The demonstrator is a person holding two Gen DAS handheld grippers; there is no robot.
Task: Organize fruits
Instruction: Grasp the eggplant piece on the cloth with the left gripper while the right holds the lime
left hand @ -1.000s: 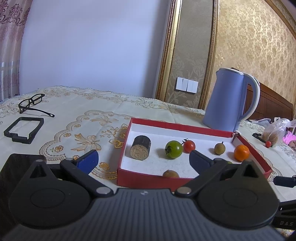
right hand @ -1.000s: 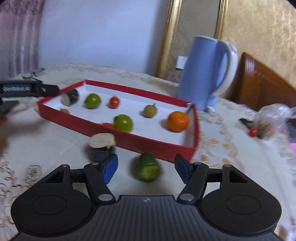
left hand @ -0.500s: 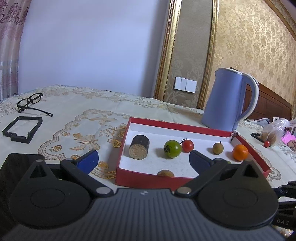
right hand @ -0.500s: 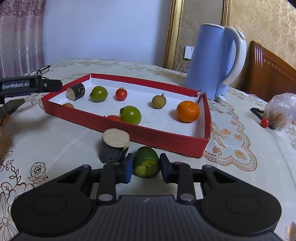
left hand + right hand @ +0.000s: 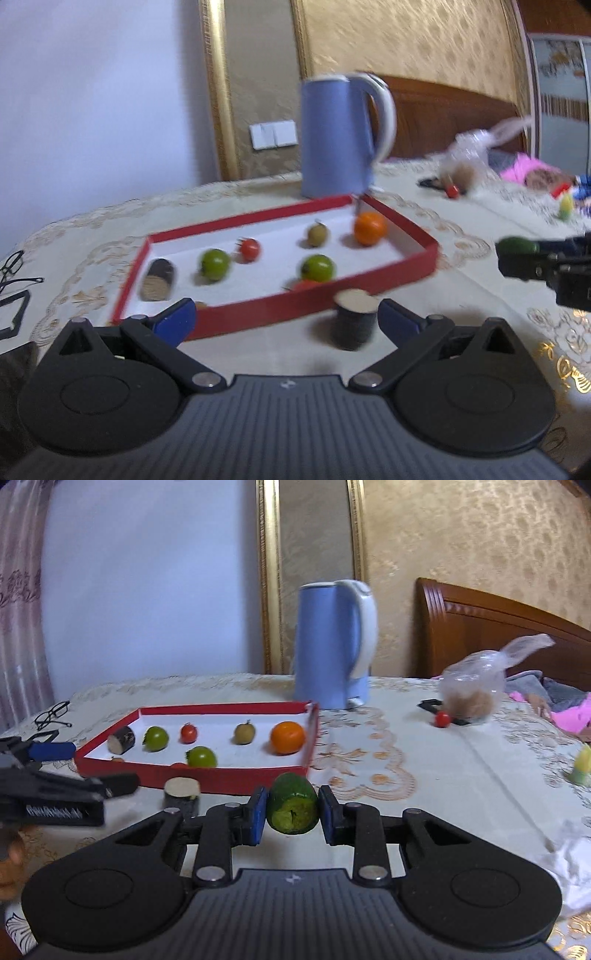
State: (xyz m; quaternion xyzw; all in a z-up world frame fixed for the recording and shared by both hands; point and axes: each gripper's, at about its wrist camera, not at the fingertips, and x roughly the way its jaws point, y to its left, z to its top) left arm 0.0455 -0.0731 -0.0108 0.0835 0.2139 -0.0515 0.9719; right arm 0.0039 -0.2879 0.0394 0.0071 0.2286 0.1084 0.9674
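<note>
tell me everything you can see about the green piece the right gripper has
The green piece is a short, stubby chunk with dark green skin and a cut face turned toward the camera, paler yellow-green and rough, with a small dark split in the middle. It looks like a cucumber section, though that is a guess. It sits between the blue pads of the right gripper, which is shut on it from both sides. It appears lifted off the tablecloth, in front of the red tray, near its right corner. The left wrist view shows it at the far right.

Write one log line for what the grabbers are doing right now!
right gripper: shut on green cucumber piece | left gripper: open, near dark cylinder piece | red tray: fruits inside
</note>
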